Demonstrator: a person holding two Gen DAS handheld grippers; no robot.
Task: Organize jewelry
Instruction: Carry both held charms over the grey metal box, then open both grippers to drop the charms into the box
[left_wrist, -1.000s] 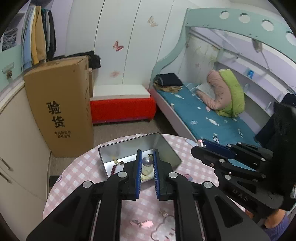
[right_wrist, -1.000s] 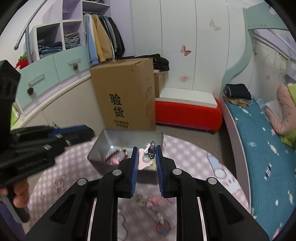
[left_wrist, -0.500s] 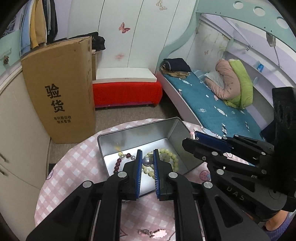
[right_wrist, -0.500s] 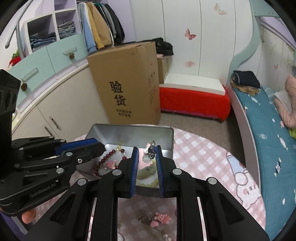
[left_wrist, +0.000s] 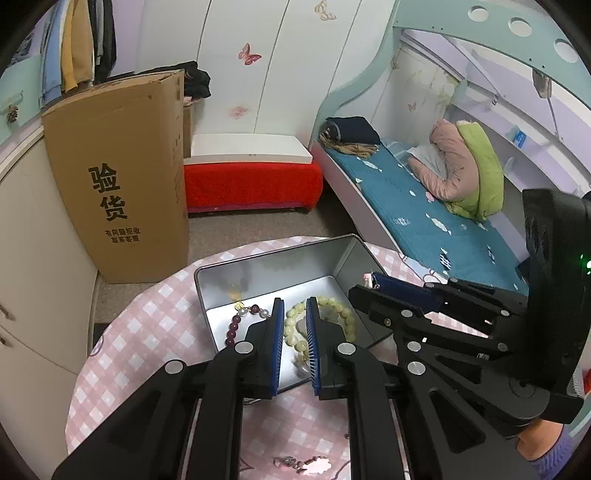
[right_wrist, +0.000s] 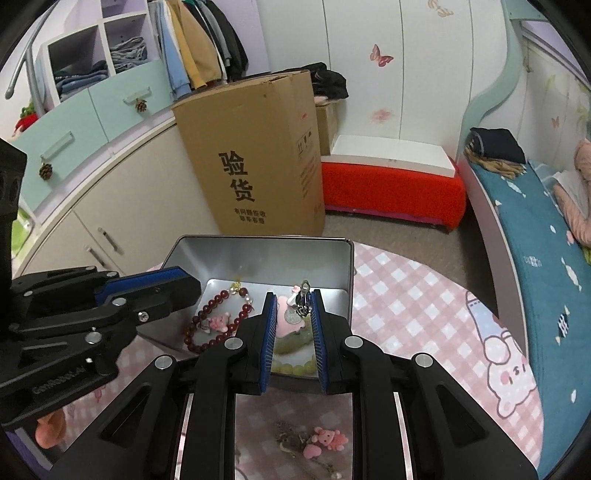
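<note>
An open silver tin (left_wrist: 236, 267) (right_wrist: 258, 247) sits on the pink checked round table. Inside lie a dark red bead bracelet (right_wrist: 207, 325) (left_wrist: 232, 330), a pale green bead bracelet (left_wrist: 332, 314) and a pink charm (right_wrist: 218, 322). My left gripper (left_wrist: 294, 314) hovers over the tin, jaws slightly apart, with nothing between them. My right gripper (right_wrist: 291, 306) hangs over the tin's right part; a small silver clip with a coin-like pendant (right_wrist: 301, 301) rests against its right finger, the jaws a little apart.
A pink charm on a chain (right_wrist: 325, 439) (left_wrist: 303, 463) lies on the table in front of the tin. A tall cardboard box (right_wrist: 255, 158) stands on the floor behind the table, a red bench (right_wrist: 391, 188) and a bed (left_wrist: 424, 218) beyond.
Both grippers moved forward and down over the tin. The grey pearl that was between my left fingers is gone from them. My right jaws have widened around the silver pendant.
</note>
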